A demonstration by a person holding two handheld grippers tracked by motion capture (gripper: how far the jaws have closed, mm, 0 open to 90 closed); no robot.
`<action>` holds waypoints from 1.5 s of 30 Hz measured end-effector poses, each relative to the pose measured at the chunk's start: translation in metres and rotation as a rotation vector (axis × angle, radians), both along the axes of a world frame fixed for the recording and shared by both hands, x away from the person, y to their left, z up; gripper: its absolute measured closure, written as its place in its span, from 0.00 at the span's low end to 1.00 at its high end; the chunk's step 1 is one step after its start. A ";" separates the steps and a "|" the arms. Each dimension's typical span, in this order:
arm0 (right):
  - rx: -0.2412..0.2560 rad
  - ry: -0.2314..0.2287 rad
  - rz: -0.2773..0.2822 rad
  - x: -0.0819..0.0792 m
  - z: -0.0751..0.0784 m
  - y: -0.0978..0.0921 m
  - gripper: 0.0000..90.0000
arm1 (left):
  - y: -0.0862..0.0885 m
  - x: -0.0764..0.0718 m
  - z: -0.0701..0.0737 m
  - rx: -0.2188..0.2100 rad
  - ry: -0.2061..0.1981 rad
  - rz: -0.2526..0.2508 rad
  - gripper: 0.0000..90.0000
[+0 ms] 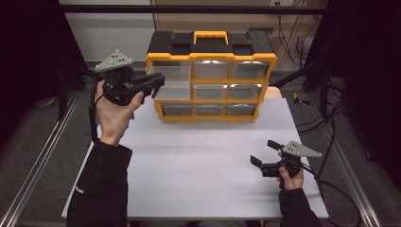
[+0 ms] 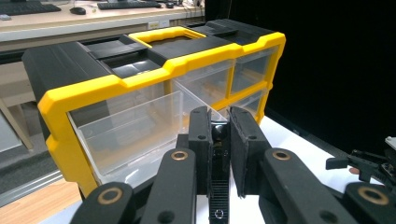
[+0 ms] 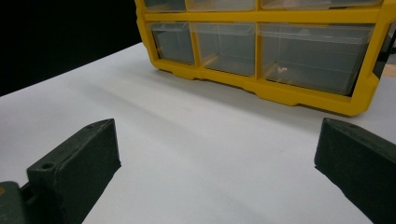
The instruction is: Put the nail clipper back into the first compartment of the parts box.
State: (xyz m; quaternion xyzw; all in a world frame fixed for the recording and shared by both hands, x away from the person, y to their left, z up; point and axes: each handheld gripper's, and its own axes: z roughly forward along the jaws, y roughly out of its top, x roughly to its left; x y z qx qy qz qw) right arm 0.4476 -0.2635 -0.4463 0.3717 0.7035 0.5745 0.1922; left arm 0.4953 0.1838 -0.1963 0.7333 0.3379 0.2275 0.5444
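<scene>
1. The yellow drawer cabinet (image 1: 211, 80) blocks the far middle of the table (image 1: 198, 165), across most of its width.
2. Its top-left drawer (image 1: 166, 81) juts out toward the left gripper (image 1: 158, 85), narrowing the room there.
3. The near half of the table is open; the right gripper (image 1: 259, 163) sits at its right, well apart from the cabinet.

Your right gripper (image 3: 217, 154) hovers low over the white table (image 3: 187, 140), its two black jaws spread wide apart — one at the lower left, one at the lower right — with nothing between them. Ahead stands a yellow-framed drawer organizer (image 3: 299, 95) on the table top. Its bottom row shows three clear plastic drawers (image 3: 313, 56) side by side, all pushed in — above them, the lower edges of another row.
</scene>
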 end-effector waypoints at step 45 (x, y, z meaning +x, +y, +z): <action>-0.003 0.003 0.000 0.000 -0.001 0.000 0.00 | -0.004 0.074 0.008 0.030 0.048 0.108 0.88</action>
